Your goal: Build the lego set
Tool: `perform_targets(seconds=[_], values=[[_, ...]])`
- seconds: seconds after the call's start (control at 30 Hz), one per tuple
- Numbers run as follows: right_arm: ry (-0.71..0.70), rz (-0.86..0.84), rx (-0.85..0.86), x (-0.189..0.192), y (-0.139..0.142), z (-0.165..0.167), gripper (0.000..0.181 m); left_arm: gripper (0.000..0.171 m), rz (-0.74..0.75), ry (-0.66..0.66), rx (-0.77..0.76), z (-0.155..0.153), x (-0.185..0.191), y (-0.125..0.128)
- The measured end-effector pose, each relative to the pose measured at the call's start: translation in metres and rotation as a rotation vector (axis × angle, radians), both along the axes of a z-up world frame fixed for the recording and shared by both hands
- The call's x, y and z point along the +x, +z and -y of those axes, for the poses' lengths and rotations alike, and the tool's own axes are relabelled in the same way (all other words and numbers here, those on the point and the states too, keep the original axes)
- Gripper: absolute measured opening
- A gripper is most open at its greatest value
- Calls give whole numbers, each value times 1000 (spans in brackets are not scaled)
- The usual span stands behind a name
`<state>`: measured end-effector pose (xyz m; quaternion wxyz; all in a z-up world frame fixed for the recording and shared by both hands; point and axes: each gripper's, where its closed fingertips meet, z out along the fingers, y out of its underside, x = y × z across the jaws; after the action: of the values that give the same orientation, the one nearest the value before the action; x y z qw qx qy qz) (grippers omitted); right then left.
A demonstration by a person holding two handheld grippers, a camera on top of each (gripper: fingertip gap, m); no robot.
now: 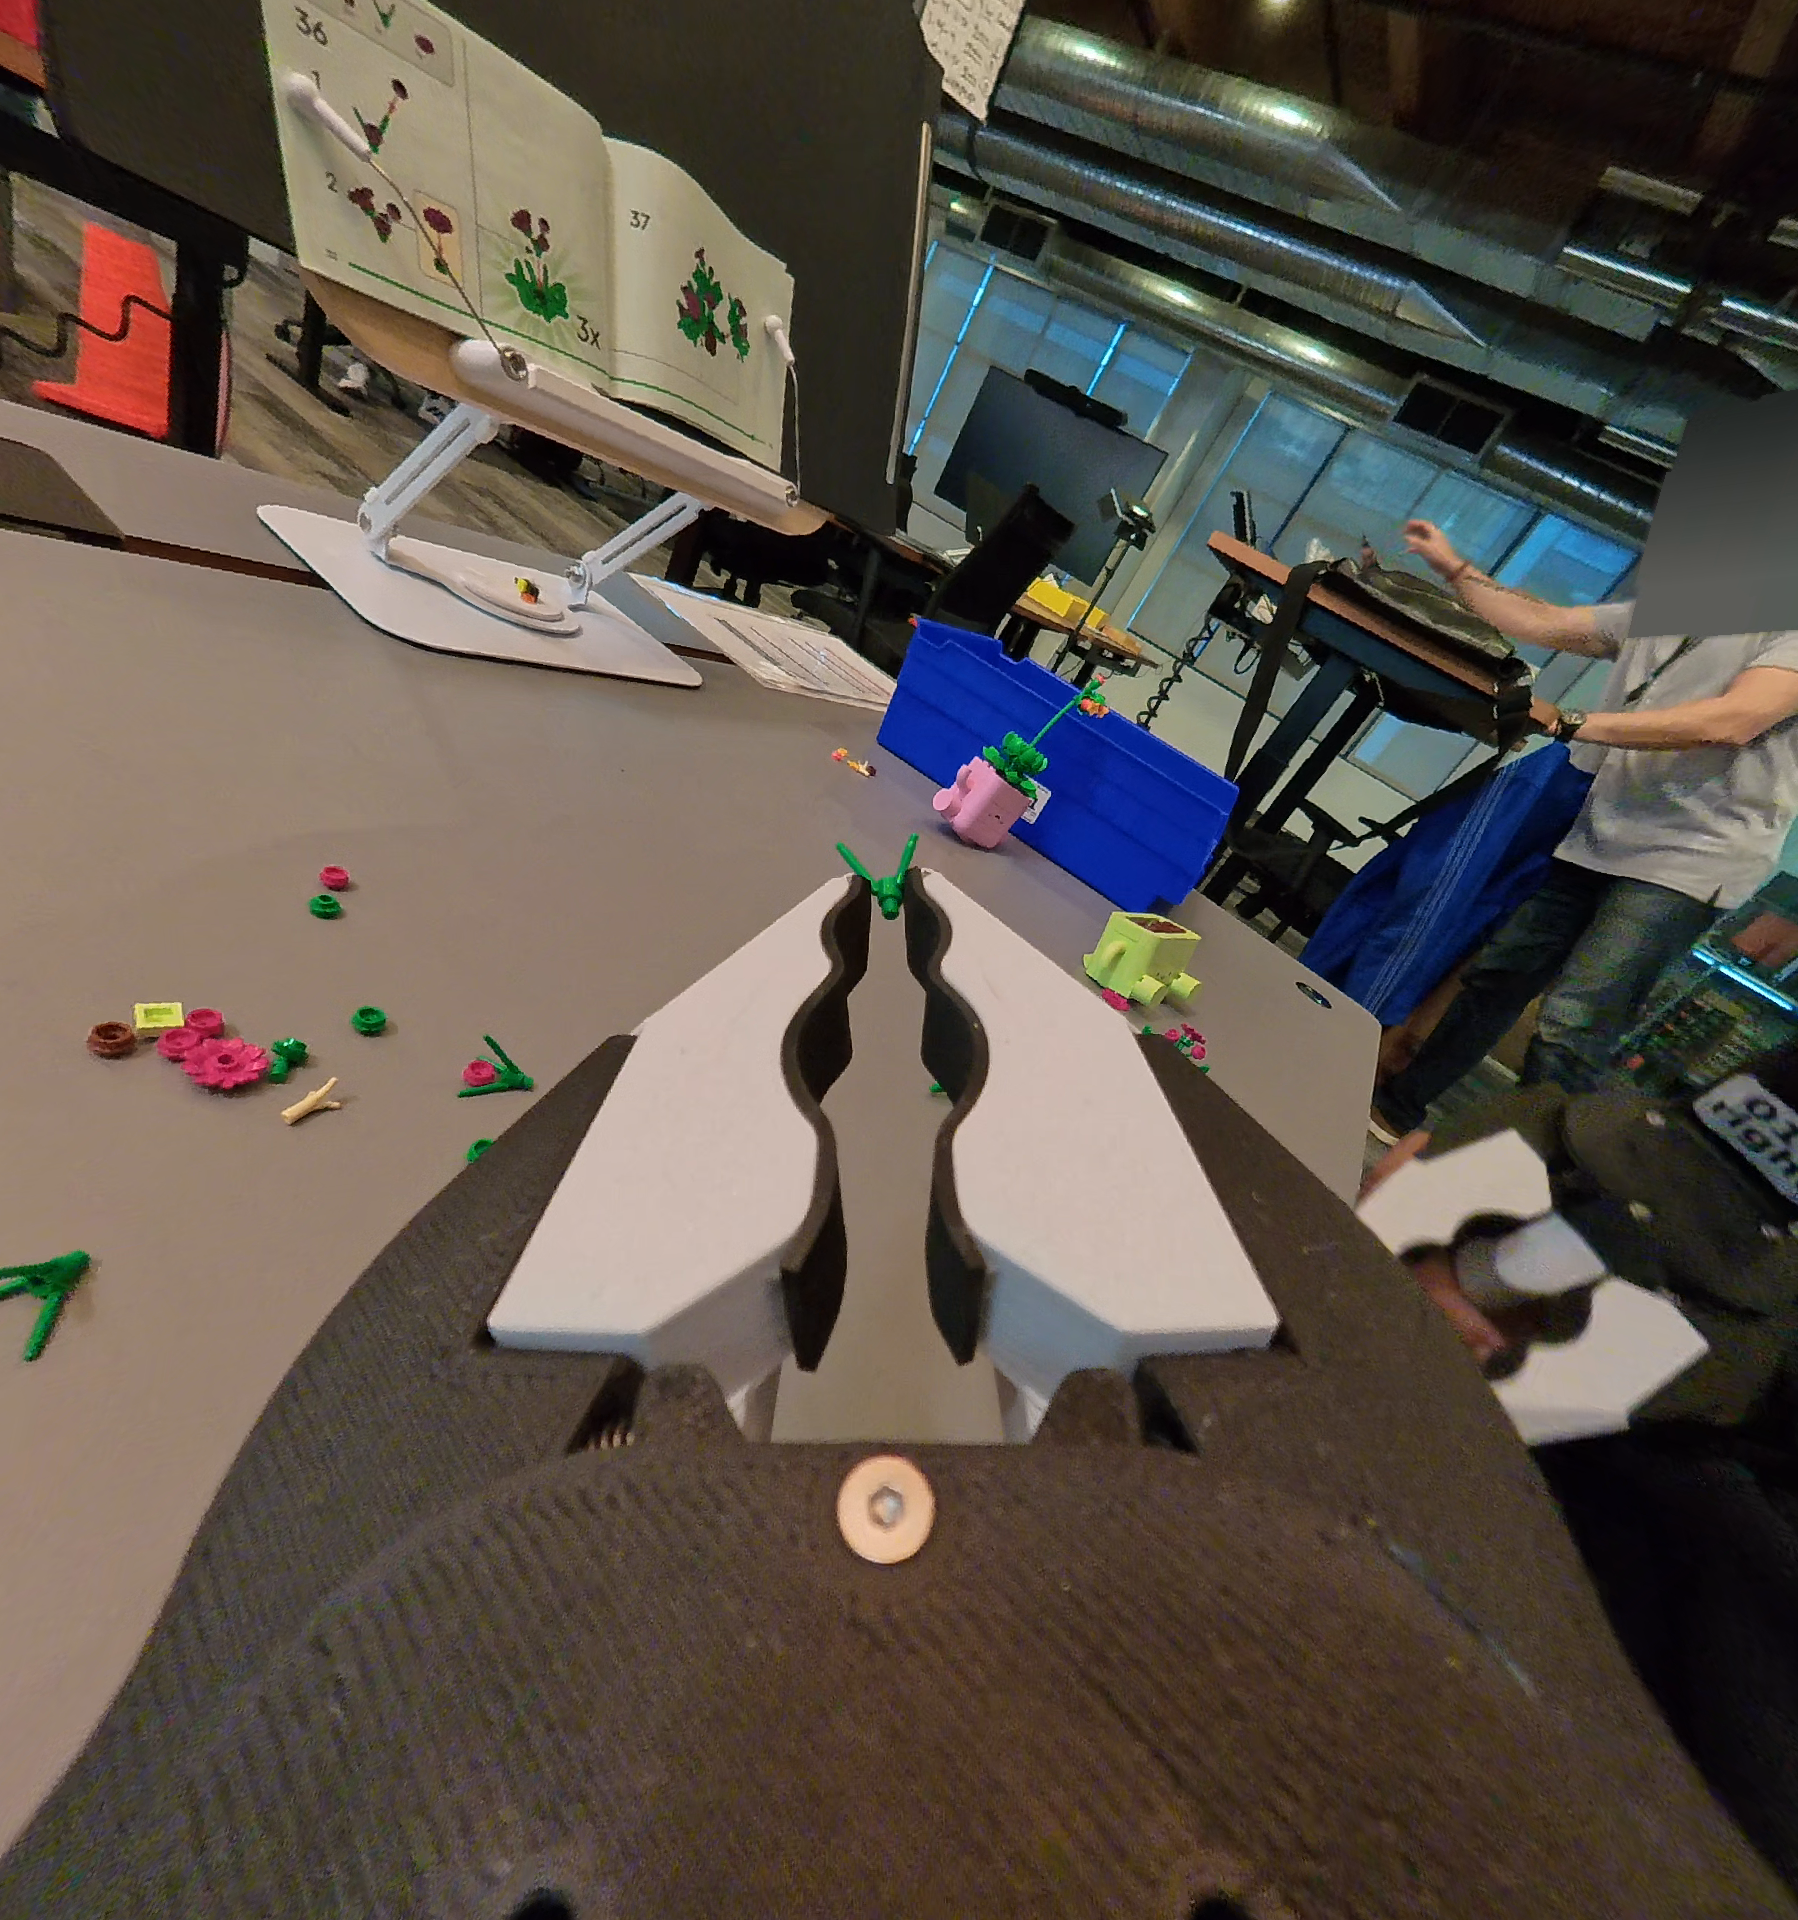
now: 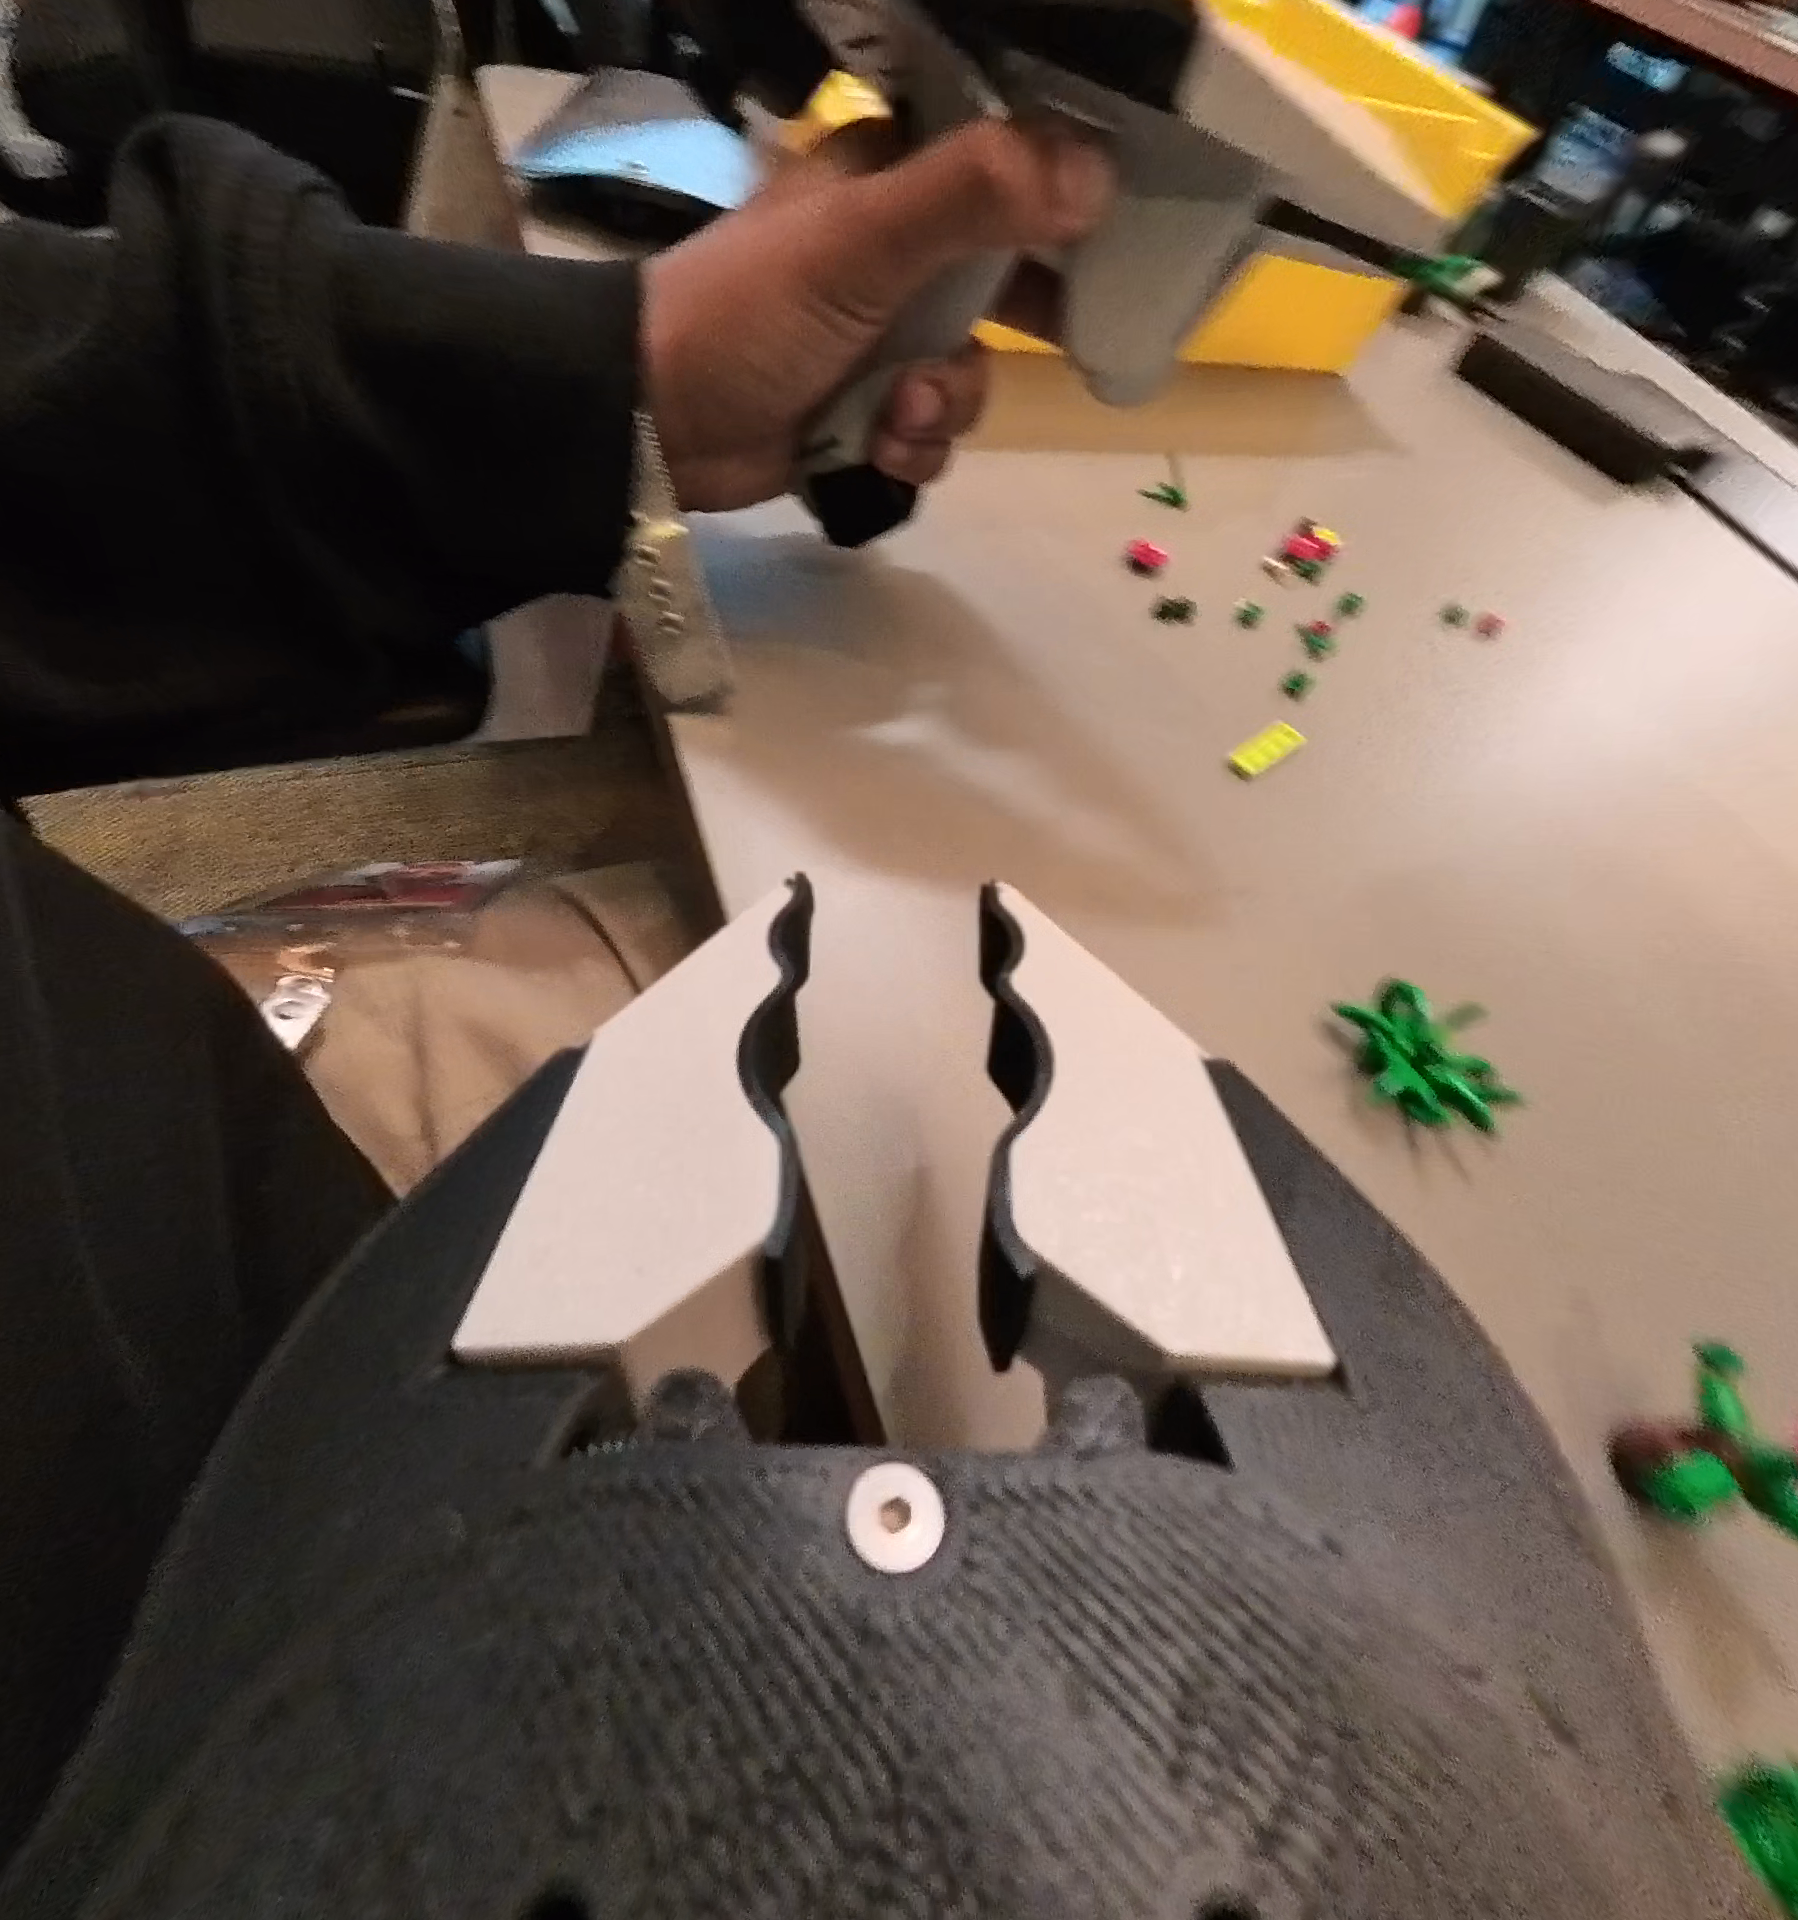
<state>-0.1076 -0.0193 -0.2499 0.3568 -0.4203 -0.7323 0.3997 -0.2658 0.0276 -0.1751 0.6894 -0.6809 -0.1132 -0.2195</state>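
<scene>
Here the left gripper pinches a small green stem piece between its fingertips, held above the grey table. The right gripper has its jaws spread with nothing between them, near the table's edge. Loose pieces lie scattered on the table: a magenta flower, green studs, a tan twig. Farther off stand a pink pot with a green plant and a lime pot, near a blue bin. An instruction booklet rests open on a white stand.

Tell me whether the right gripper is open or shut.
Open. In its own wrist view the right gripper shows a clear gap between its fingers, with nothing held.
</scene>
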Motion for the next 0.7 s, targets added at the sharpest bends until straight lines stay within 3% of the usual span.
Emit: perform_targets(seconds=[0.1, 0.23, 0.37, 0.5, 0.7], values=[[-169, 28, -2, 21, 3, -50, 41, 5, 4, 1, 1, 0, -1, 0], [-337, 151, -68, 59, -20, -104, 52, 5, 7, -5, -4, -1, 0, -2], [-321, 186, -155, 71, -28, -103, 52, 5, -5, -6, -17, -3, 2, -4], [-292, 252, -108, 68, -43, -95, 47, 5, -11, -5, -26, -4, 2, -5], [-296, 242, -71, 55, -40, -95, 44, 5, -11, -2, -27, -3, 1, -6]])
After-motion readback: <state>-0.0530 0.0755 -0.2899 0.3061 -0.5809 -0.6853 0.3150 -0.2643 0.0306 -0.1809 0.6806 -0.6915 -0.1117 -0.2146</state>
